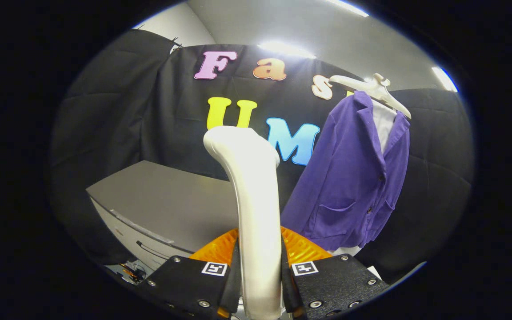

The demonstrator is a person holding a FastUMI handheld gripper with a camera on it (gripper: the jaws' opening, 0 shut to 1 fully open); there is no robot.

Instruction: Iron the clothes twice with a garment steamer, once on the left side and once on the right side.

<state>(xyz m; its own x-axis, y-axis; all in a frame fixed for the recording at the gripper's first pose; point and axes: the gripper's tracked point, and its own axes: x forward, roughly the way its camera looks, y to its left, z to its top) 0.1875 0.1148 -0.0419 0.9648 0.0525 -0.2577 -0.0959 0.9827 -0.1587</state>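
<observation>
A white garment steamer (256,209) stands clamped between the two fingers of the gripper (259,284), each finger pressing a side of its handle. The jacket (349,178) is solid purple with dark buttons, worn over a white shirt (382,122), and hangs on a cream hanger (371,88). A grey cabinet (167,204) sits before the plain black cloth wall (118,111).

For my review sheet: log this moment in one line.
gripper: shut on steamer handle | steamer: raised, clear of jacket | purple jacket: on hanger, beyond fingers
</observation>
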